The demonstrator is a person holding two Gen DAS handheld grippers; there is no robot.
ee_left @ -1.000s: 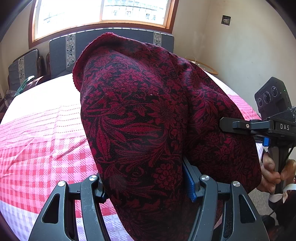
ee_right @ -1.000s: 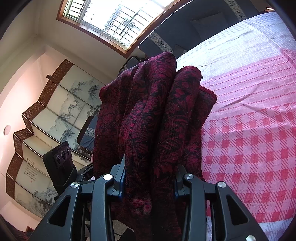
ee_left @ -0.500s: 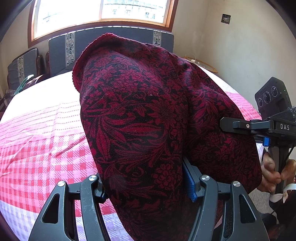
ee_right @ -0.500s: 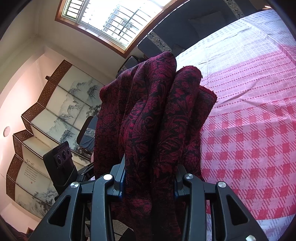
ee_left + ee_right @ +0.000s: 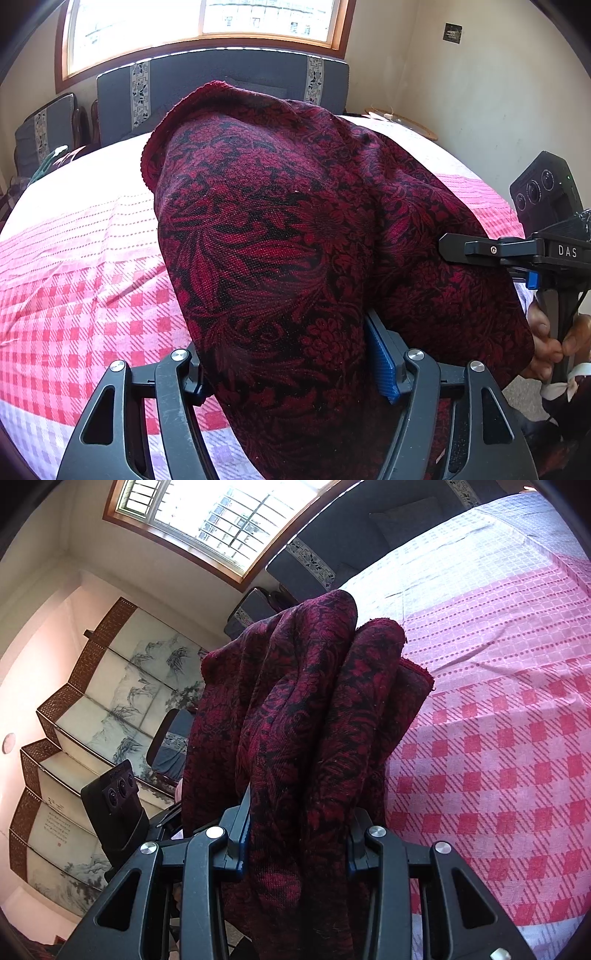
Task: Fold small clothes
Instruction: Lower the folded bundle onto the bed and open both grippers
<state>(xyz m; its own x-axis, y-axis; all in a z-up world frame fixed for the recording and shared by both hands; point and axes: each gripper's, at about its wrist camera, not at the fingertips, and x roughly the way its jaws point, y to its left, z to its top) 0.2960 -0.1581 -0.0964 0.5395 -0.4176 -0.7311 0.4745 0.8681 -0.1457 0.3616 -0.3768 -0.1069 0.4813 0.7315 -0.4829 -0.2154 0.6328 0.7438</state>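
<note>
Pink checked bed (image 5: 74,295) below, spread flat. Dark red floral cloth (image 5: 295,240) held up above the bed, bunched in thick folds, draped over both claws. Left claw (image 5: 291,369) clamped on the cloth's lower part, fingers part closed around the wad. Right claw (image 5: 295,849) likewise gripping gathered folds (image 5: 314,720).
</note>
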